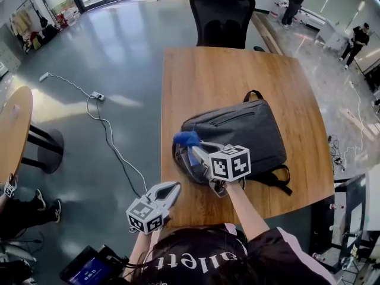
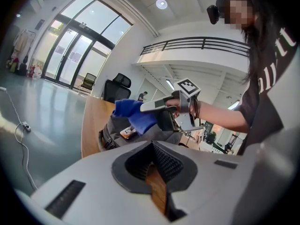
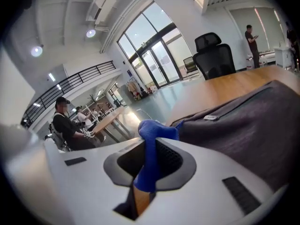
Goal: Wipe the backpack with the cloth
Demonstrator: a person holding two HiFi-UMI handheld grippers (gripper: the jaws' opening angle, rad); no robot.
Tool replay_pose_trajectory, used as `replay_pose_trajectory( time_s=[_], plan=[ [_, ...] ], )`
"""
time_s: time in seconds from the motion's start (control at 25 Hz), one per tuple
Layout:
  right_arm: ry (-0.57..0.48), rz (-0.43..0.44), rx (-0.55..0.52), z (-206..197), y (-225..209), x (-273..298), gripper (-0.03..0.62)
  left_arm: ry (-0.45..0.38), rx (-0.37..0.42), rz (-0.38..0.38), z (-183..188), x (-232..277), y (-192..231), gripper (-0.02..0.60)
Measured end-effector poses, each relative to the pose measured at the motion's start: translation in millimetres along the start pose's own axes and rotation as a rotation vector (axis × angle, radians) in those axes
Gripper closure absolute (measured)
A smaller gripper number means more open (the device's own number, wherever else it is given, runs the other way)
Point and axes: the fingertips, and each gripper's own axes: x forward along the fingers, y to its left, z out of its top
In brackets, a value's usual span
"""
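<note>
At the 9 o'clock edge of the backpack (image 1: 240, 126), the right gripper (image 1: 192, 148) is pinching the blue cloth (image 1: 186, 138) between its jaws. A bunched end is poking out past the tips and touching the dark grey fabric near the bag's side seam. The right gripper view is showing the cloth (image 3: 151, 146) clamped tight, with the backpack (image 3: 243, 121) spreading away toward 2 o'clock. The bag is lying flat in the near half of the wooden table (image 1: 208, 76), its carry loop pointing toward the office chair (image 1: 222, 16) at 12 o'clock.

The left gripper (image 1: 173, 189) is hovering off the table's edge at about 7 o'clock from the bag. Its jaws are drawn together on nothing and it is taking no part in the work.

By my reading, the wiping step is just getting under way, with most of the top panel yet to be covered. The next move is calling for a sweep toward 3 o'clock across the panel, pressing lightly. The free gripper may need to be steadying the bag so it is not sliding.
</note>
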Motion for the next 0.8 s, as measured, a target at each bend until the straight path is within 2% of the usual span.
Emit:
replay_pose_trajectory(
  time_s=[0.16,0.28,0.48,0.8],
  plan=[
    [0.087,-0.017,0.005,-34,6,25,0.533,-0.003,-0.003,0.012,1,-13,10,0.583],
    [0.097,-0.049,0.009,-38,-2,24,0.533,-0.007,-0.008,0.018,2,-20,17,0.583],
    [0.027,-0.111,0.018,-12,-28,-8,0.533,-0.001,-0.006,0.004,3,-21,19,0.583],
    [-0.098,-0.26,0.057,26,-114,-94,0.532,0.013,0.002,-0.022,2,-3,8,0.583]
  ],
)
